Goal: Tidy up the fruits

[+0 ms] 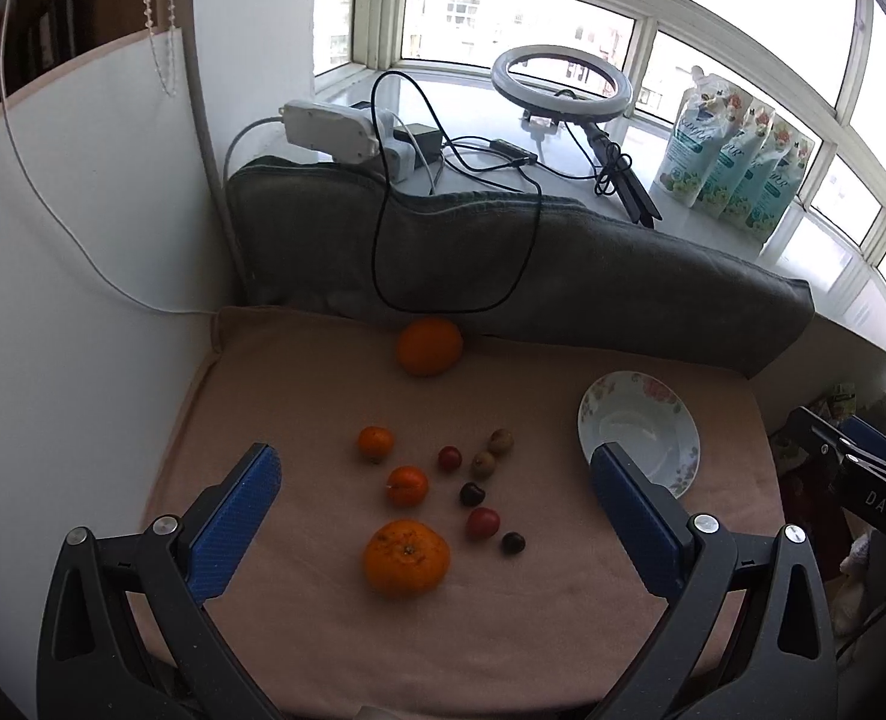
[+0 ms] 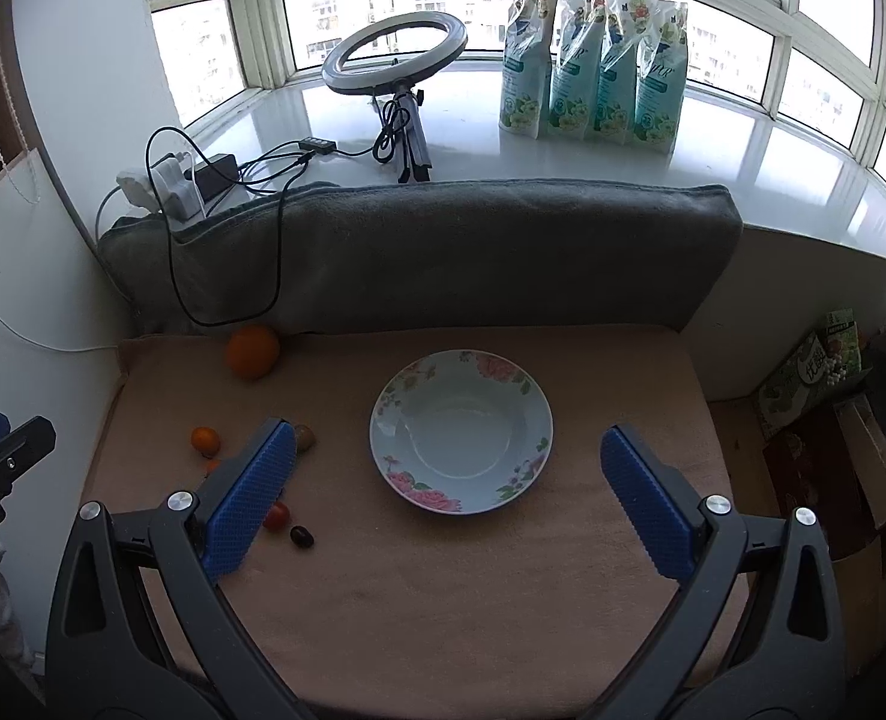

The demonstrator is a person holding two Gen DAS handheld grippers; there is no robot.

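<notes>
Fruit lies scattered on a pink cloth (image 1: 503,630). A large tangerine (image 1: 406,557) sits nearest, with two small ones (image 1: 407,485) (image 1: 376,442) behind it and a big orange (image 1: 430,346) at the back. Cherry tomatoes (image 1: 482,523), dark cherries (image 1: 472,493) and brownish longans (image 1: 500,441) lie to their right. My left gripper (image 1: 434,468) hangs open above the fruit and holds nothing. A flowered white plate (image 2: 461,429) lies empty, and my right gripper (image 2: 446,441) is open over it. The right gripper's left finger hides some of the fruit.
A grey folded blanket (image 2: 443,252) backs the cloth. On the white sill behind are a ring light (image 2: 395,51), a power strip with black cables (image 1: 335,129) and several teal pouches (image 2: 593,60). A white wall (image 1: 71,240) stands left; boxes (image 2: 821,420) sit right.
</notes>
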